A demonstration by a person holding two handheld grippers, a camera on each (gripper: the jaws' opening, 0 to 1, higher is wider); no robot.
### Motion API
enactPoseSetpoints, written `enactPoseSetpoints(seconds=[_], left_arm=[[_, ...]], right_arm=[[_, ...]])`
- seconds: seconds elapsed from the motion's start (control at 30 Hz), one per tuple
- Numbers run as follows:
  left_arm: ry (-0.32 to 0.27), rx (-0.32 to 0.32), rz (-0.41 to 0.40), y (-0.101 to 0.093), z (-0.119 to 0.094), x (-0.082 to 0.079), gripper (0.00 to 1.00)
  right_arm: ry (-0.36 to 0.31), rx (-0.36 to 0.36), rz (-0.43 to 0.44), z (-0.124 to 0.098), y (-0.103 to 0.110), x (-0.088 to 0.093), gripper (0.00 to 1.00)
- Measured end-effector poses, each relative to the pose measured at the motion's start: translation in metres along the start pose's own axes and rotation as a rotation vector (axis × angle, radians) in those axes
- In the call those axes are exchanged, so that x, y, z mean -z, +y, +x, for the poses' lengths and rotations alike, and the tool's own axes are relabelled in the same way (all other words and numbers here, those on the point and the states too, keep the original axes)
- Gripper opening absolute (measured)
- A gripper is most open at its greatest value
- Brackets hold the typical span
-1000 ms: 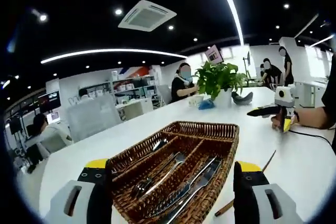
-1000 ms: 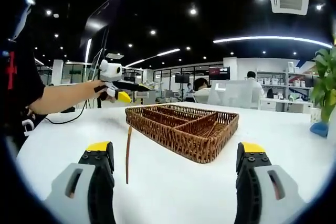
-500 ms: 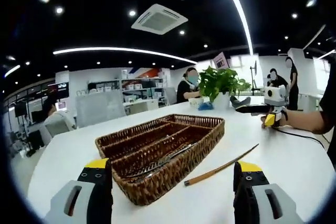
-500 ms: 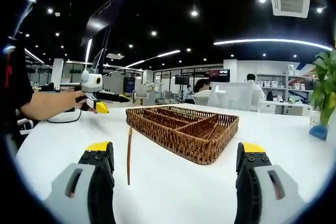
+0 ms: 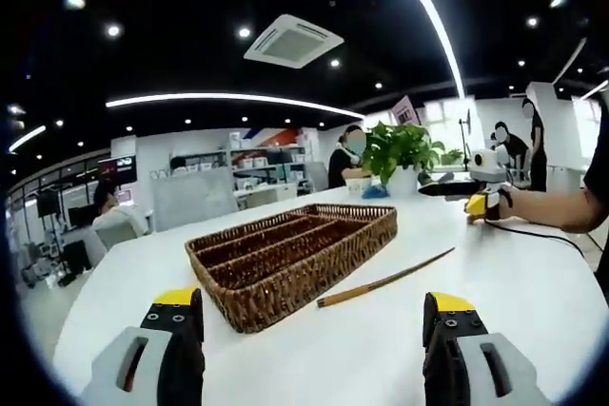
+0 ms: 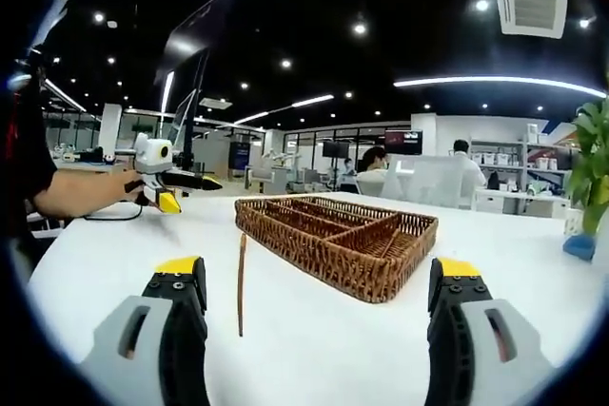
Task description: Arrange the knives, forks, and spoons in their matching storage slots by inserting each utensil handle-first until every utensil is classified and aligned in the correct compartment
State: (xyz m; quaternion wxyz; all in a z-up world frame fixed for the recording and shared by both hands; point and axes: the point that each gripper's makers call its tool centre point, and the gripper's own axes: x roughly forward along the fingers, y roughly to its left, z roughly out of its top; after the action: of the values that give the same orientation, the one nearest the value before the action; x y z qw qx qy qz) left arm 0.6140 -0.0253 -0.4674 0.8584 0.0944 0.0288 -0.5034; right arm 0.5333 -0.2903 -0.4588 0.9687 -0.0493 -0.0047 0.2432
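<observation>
Here the left tongs [image 5: 312, 330] and right tongs [image 6: 322, 330] both stand spread wide with nothing between them, low over the white surface [image 5: 381, 330]. Ahead lies the wicker tray [image 5: 290, 254], with a wooden chopstick [image 5: 385, 279] just beside it on the surface.

The basket [image 5: 290, 256] is brown woven wicker, its weave showing as fine ribbing. The stick [image 5: 385, 279] beside it is plain brown. The worktop [image 5: 533, 282] is white. Each tool [image 5: 314, 344] [image 6: 319, 344] has black jaws with yellow tips on grey bodies. The plant [image 5: 400, 145] is green, in a white pot.
</observation>
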Motion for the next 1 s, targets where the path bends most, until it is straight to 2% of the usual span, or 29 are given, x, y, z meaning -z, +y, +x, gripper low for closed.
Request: enactPoseSetpoints(seconds=[0.1, 0.2, 0.23, 0.27, 0.47, 0.77, 0.83, 0.93, 1.0], left_arm=[[-0.006, -0.008, 0.000, 0.000, -0.002, 0.001, 1.00], [-0.026, -0.056, 0.012, 0.008, -0.003, -0.001, 1.00], [-0.048, -0.026, -0.072, 0.005, -0.001, 0.002, 1.00], [-0.049, 0.006, -0.053, -0.003, 0.000, -0.001, 1.00], [-0.055, -0.007, -0.072, 0.005, -0.004, 0.002, 1.00], [-0.037, 0.005, -0.053, -0.003, 0.001, 0.010, 1.00], [-0.044, -0.012, -0.010, -0.003, 0.001, 0.008, 1.00], [-0.054, 0.004, -0.037, -0.005, 0.001, 0.005, 1.00], [-0.045, 0.005, -0.027, -0.005, 0.002, 0.007, 1.00]], right_arm=[[0.000, -0.001, -0.003, 0.000, 0.001, -0.001, 1.00], [-0.008, -0.007, -0.017, 0.000, 0.002, -0.004, 1.00], [-0.017, -0.012, -0.022, 0.000, 0.005, -0.007, 1.00], [-0.013, -0.012, -0.026, 0.001, 0.005, -0.006, 1.00], [0.005, -0.019, -0.030, 0.003, 0.008, -0.004, 1.00], [0.011, -0.012, -0.035, 0.002, 0.008, -0.003, 1.00], [0.016, -0.013, -0.032, 0.002, 0.009, -0.002, 1.00], [0.036, -0.014, -0.034, 0.004, 0.009, 0.002, 1.00], [0.029, -0.013, -0.036, 0.003, 0.009, 0.001, 1.00]])
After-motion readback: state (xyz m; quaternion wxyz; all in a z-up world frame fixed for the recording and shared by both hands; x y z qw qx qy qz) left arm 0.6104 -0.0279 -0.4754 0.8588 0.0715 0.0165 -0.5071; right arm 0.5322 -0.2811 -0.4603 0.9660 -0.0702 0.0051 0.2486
